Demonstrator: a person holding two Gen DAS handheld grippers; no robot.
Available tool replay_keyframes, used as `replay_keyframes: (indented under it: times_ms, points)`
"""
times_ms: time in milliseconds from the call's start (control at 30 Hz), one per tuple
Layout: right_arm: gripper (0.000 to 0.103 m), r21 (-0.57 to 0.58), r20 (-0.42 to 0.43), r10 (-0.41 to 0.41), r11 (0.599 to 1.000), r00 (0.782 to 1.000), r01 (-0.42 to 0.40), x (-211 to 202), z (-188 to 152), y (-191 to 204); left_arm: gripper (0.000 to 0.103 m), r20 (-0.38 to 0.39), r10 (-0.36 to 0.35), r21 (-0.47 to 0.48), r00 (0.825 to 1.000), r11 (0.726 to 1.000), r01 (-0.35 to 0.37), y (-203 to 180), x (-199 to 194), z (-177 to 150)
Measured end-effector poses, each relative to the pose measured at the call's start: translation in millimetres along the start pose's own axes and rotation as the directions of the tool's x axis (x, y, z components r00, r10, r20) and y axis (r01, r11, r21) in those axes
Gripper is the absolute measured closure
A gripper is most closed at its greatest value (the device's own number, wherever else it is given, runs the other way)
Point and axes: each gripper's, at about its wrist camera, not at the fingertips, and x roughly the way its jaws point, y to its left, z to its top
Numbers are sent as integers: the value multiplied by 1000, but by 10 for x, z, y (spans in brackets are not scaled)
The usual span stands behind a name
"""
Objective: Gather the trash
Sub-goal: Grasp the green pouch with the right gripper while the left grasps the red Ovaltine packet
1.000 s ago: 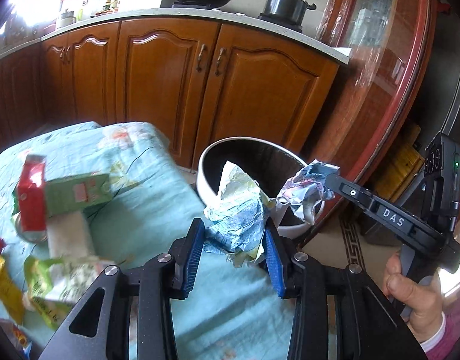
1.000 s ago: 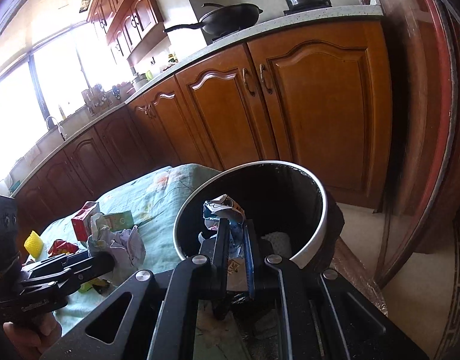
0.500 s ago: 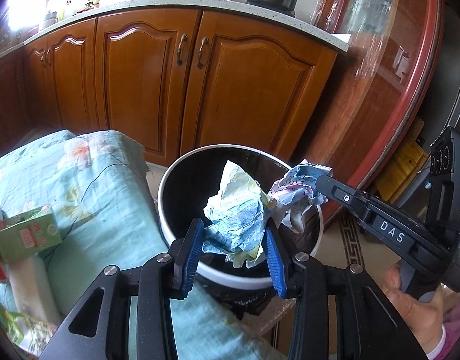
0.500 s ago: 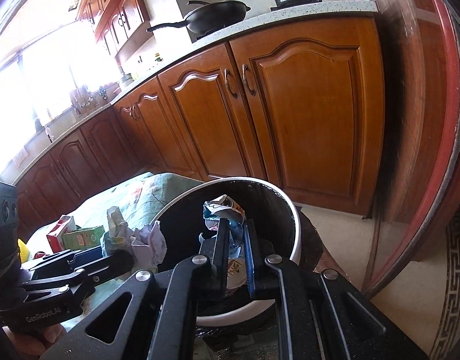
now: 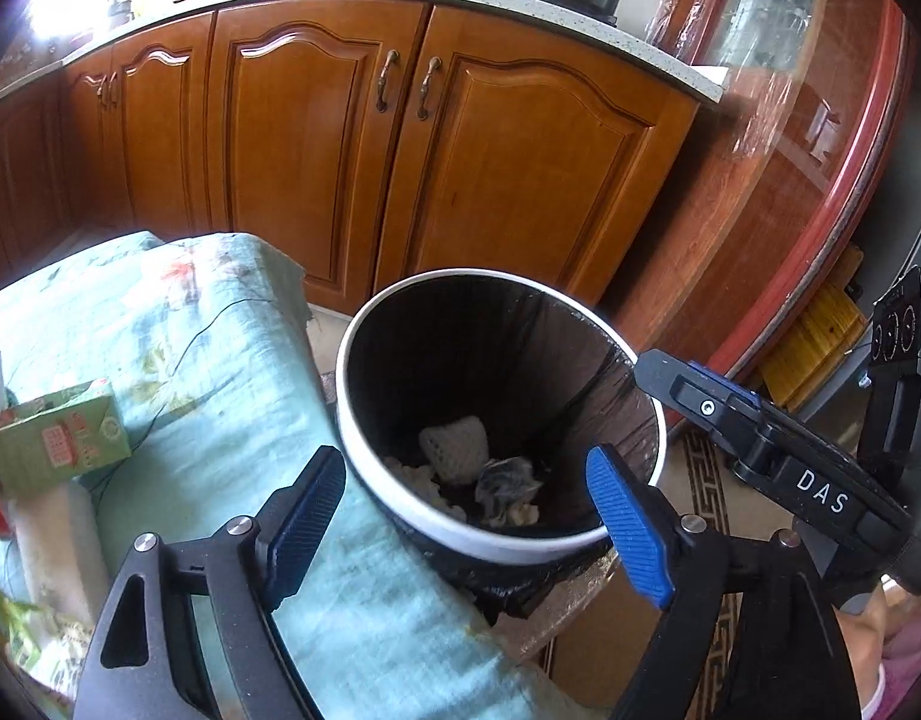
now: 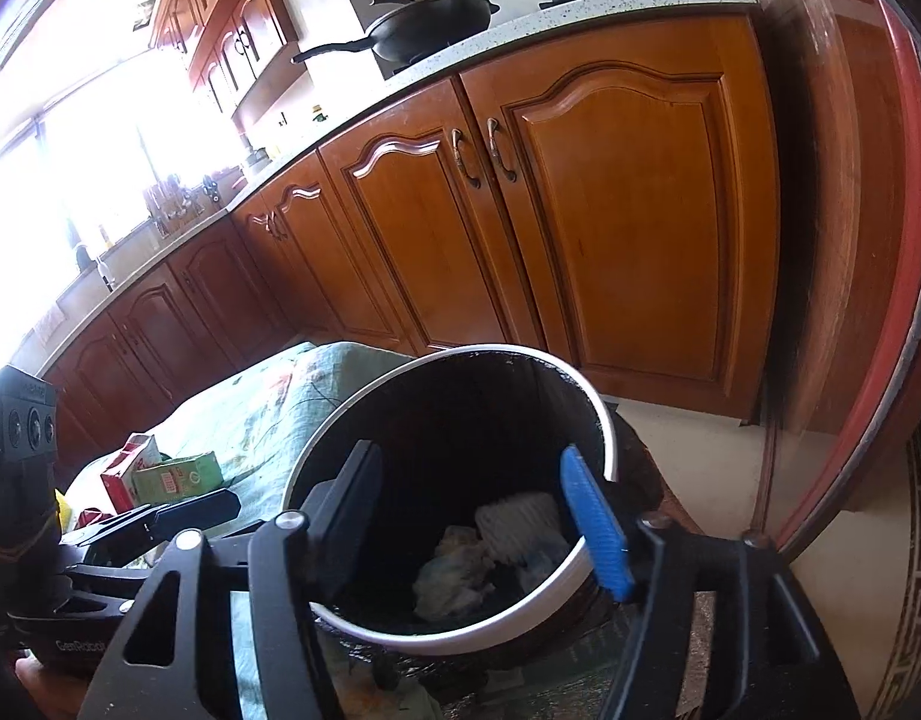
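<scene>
With both the left gripper (image 5: 469, 525) and right gripper (image 6: 481, 519) spread wide and empty over the bin (image 5: 364, 438), where crumpled trash (image 5: 508, 489) lies, its rim could be knocked when the carton (image 5: 58, 441) on the table (image 5: 232, 396) is fetched.

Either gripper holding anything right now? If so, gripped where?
Nothing held. The left gripper and right gripper are both open and empty above the trash bin; crumpled wrappers lie inside it.

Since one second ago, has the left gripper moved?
Yes. The left gripper has swung right, from over the tablecloth to above the trash bin, and its fingers have opened.
</scene>
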Motion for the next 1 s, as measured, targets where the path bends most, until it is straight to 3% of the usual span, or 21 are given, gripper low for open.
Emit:
replay_keyframes:
  times_ms: [167, 500, 1000]
  points:
    - [31, 1, 8, 16, 1000, 1000, -16, -89, -75, 127, 20, 43, 21, -29, 999, 999, -19, 142, -351, -258]
    - [28, 12, -24, 122, 992, 992, -122, -163, -352, 570, 20, 74, 103, -100, 992, 990, -95, 507, -1060, -849]
    - [28, -37, -149, 265, 961, 953, -273, -27, -844, 1413, 20, 112, 246, -267, 963, 941, -209, 1124, -2048, -1456]
